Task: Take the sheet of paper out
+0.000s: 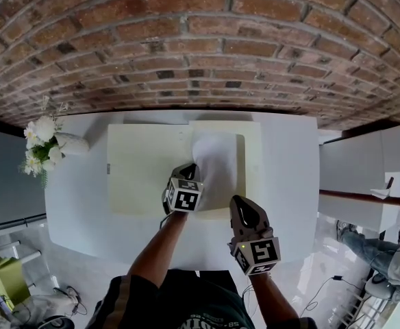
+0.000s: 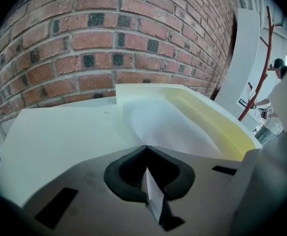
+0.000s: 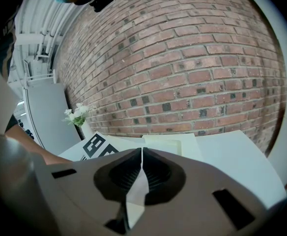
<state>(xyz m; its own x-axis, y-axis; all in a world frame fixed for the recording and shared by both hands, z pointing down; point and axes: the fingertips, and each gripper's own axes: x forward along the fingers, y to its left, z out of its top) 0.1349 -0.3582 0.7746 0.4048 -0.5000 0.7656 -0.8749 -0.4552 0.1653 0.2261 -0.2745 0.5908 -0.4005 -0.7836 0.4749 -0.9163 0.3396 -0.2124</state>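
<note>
left gripper point(image 1: 188, 170) fingers pinched shut on near-left edge of the sheet of paper point(image 1: 217, 163). sheet bowed up, lying in right half of open cream folder point(image 1: 142, 170) on bench point(image 1: 289, 184). right gripper point(image 1: 240, 203) fingers together, empty, near folder's front edge. grasp looks made; pulling the sheet out not yet done.

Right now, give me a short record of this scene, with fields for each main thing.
surface: white table
folder: pale yellow, lying open on the table
sheet of paper: white, bulging up inside the folder
left gripper: shut on the sheet's near edge
right gripper: shut, empty, by the folder's near right corner
flowers: at the table's left edge
</note>
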